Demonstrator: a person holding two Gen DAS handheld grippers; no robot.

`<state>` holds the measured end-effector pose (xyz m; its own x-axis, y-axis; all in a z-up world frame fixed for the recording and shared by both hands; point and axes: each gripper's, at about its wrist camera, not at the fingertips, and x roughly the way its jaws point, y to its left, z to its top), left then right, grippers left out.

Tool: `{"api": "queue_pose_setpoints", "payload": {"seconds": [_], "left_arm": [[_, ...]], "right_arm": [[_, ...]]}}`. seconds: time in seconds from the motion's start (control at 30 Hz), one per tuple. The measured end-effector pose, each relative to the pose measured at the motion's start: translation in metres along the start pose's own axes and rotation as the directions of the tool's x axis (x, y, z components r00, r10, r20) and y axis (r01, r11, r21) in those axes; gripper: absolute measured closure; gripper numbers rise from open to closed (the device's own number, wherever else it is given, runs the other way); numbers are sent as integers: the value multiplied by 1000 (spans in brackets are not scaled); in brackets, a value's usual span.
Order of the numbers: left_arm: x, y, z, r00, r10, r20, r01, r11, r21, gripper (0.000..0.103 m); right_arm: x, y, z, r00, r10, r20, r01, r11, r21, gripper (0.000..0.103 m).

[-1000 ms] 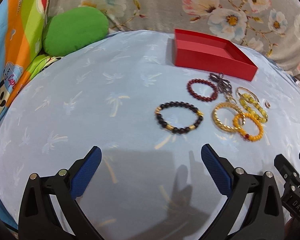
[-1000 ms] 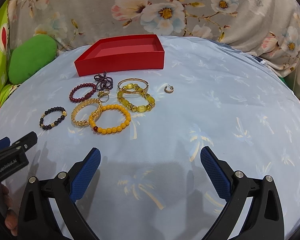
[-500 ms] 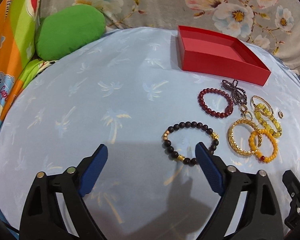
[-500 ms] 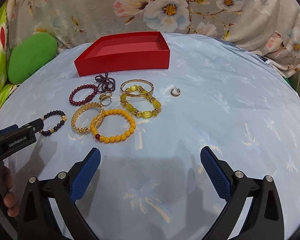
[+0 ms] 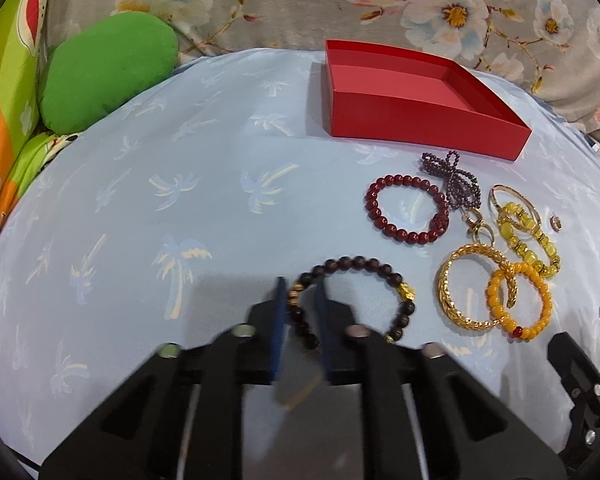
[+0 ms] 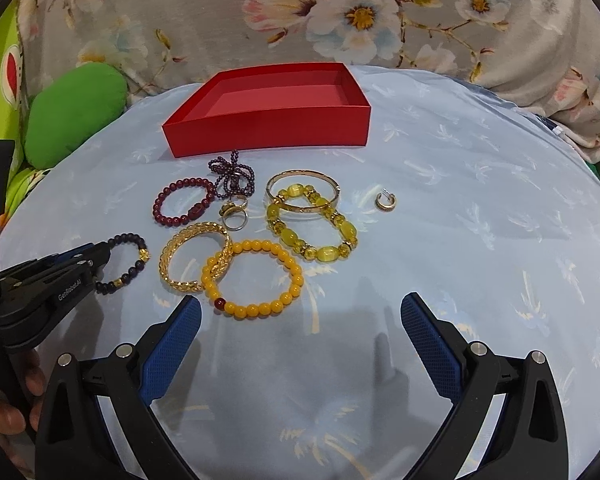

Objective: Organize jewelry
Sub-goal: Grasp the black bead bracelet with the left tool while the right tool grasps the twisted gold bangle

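A home bedroom: floral blanket, green cushion, palm-print sheet.

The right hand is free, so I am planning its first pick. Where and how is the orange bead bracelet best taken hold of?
Probably at the near arc of the orange bead bracelet, by its red bead. It lies flat, so come down from above with one pad inside the loop and one outside. That arc is bare; the far left overlaps the gold chain bangle. The right tongs stand open beside it.

Bare blue cloth lies right of the jewelry cluster.
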<state>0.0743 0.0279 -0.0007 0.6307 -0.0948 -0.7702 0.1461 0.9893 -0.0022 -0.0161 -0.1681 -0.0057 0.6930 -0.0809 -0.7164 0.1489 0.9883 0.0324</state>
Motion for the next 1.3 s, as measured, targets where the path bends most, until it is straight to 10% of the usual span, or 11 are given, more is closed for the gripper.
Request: {"api": "queue_pose_setpoints", "payload": {"seconds": [0.63,1.3], "left_arm": [[-2,37,-2,1000,-6,11,7,999,-46,96],[-28,19,4,996,-82,46,83,996,-21,98]], "right_arm": [[47,83,24,997,39,-61,-50,981,-186,31],[13,47,24,998,65,-15,-66,994,-92,46]]}}
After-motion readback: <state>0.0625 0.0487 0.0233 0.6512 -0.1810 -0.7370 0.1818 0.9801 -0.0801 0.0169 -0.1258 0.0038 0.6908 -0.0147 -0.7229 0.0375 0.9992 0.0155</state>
